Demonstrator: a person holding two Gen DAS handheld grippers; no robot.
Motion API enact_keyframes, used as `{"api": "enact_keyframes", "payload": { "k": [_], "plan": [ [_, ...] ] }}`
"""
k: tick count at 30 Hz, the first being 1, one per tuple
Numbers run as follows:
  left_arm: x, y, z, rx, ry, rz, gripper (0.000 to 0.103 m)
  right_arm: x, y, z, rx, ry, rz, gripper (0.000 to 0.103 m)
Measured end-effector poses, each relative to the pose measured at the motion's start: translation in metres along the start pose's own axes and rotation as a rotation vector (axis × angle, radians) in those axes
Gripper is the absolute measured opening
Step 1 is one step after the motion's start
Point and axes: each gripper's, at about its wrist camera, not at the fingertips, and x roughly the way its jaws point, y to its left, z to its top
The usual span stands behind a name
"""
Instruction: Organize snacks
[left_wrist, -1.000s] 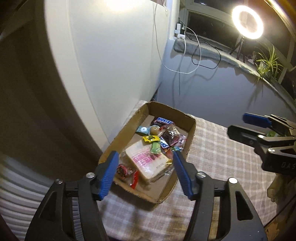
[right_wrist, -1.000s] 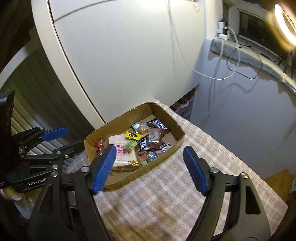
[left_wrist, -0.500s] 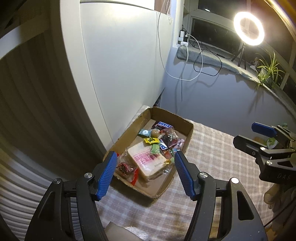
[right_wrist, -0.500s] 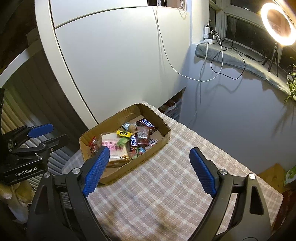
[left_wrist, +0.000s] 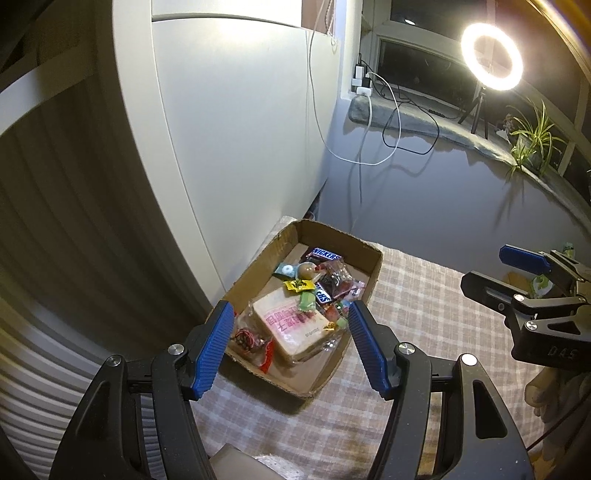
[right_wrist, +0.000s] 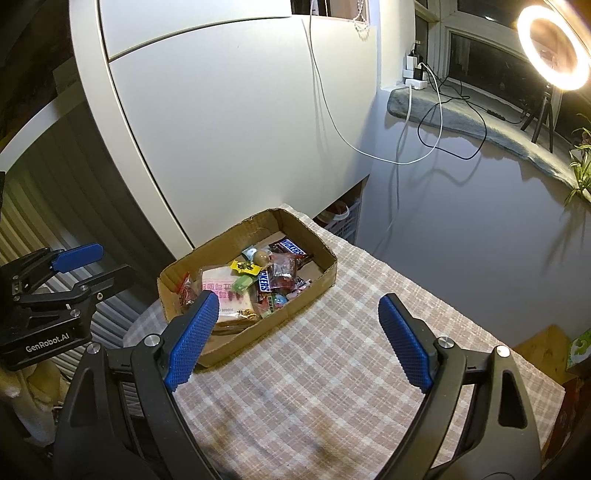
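Note:
A shallow cardboard box (left_wrist: 373, 280) (right_wrist: 317, 282) full of snacks sits on a checked tablecloth. In it lie a wrapped sandwich with pink print (left_wrist: 291, 325) (right_wrist: 225, 291), a Snickers bar (left_wrist: 325, 254) (right_wrist: 291, 246), a yellow candy (left_wrist: 297, 285) and several small wrappers. My left gripper (left_wrist: 291, 347) is open and empty, held above the box's near end. My right gripper (right_wrist: 295, 336) is open and empty, above the cloth beside the box. Each gripper shows in the other's view, the right (left_wrist: 524, 280) and the left (right_wrist: 74, 266).
A white cabinet (right_wrist: 229, 122) stands right behind the box. The checked tablecloth (right_wrist: 351, 350) spreads to the right of the box. A ring light (left_wrist: 491, 61), cables and a plant (left_wrist: 532, 136) stand on the far window ledge. A pale object (left_wrist: 240, 461) lies at the cloth's near edge.
Both grippers have pulled back and up from the box, which looks smaller and farther. Both stay open and empty. The snacks have not moved.

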Motion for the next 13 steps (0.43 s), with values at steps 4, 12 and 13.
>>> {"api": "enact_keyframes", "payload": {
  "k": [4,12,13],
  "plan": [
    [-0.0004,-0.0004,-0.0001,0.001,-0.002,0.002,0.064,0.0006,0.0004,-0.0002,0.001,0.0,-0.003,0.09],
    [0.0015,-0.0013,0.0014,0.014,-0.006,0.008,0.064,0.0011,-0.0014,0.001,0.0,0.002,-0.005,0.09],
    [0.0027,-0.002,0.0013,0.016,-0.004,0.008,0.064,0.0015,-0.0024,0.0011,0.002,0.003,-0.003,0.091]
  ]
}}
